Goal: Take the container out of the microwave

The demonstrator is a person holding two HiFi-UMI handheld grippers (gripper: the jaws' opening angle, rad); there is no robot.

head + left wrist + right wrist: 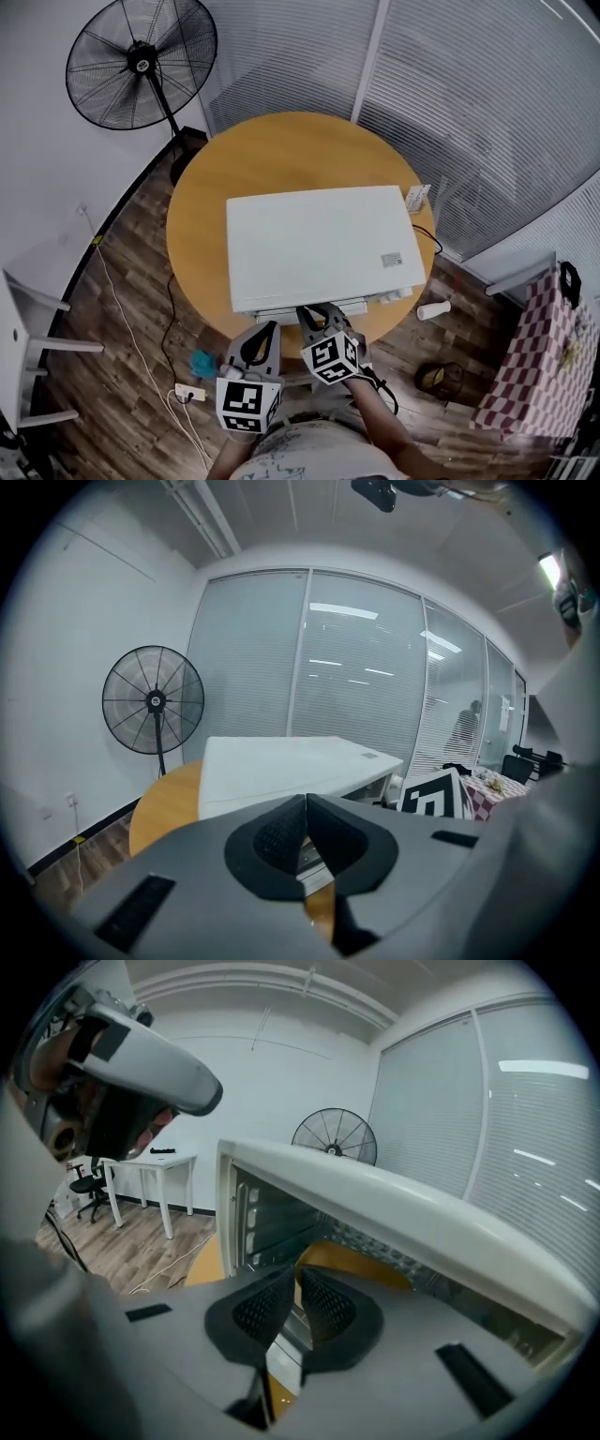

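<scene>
At the front of the white microwave [323, 246] on a round surface [202, 197], the left hand-held gripper [306, 799] is closed and empty; the right hand-held gripper [294, 1270] is barely parted, holding nothing

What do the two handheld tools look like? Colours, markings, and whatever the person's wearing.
The left tool and right tool match: grey plastic bodies, black mesh-textured pads tapering to points. Each carries a white cube with black square markers. The person wears a light printed top.
</scene>
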